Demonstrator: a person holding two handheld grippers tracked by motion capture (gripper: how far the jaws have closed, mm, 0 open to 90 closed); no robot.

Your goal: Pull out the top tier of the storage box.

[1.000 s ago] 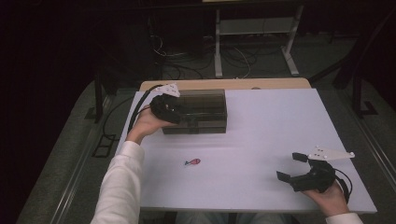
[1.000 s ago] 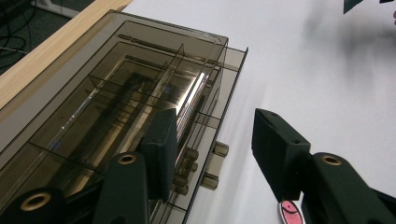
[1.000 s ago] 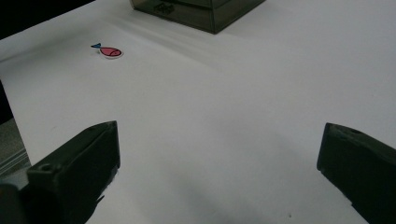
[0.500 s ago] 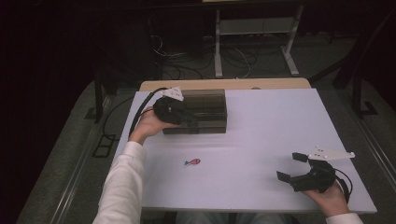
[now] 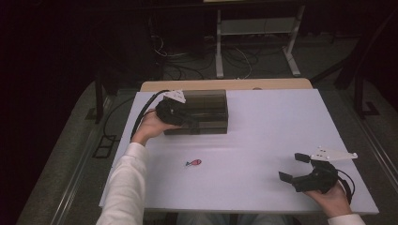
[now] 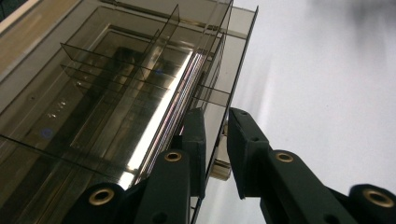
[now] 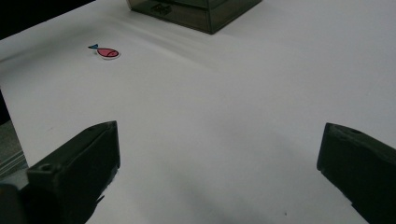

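Note:
A smoked clear plastic drawer box (image 5: 206, 105) stands at the back left of the white table (image 5: 267, 131). My left gripper (image 5: 187, 117) is at the box's front left side. In the left gripper view the box (image 6: 116, 93) shows thin dividers inside, and my left gripper (image 6: 215, 126) has its jaws closed on the thin front panel and small handle (image 6: 219, 169) of a drawer. My right gripper (image 5: 292, 167) rests near the table's front right corner, held by a hand, jaws wide apart with nothing between them. The right gripper (image 7: 219, 154) faces the box (image 7: 196, 9) across bare table.
A small red fish-shaped piece (image 5: 193, 162) lies flat on the table in front of the box; it shows as the fish (image 7: 107, 52) at upper left in the right gripper view. A wooden table edge (image 5: 225, 85) lies behind. Cables and a metal stand (image 5: 253, 42) are on the floor beyond.
My left gripper has edged slightly right and nearer along the box's front. The right gripper and the fish have not moved.

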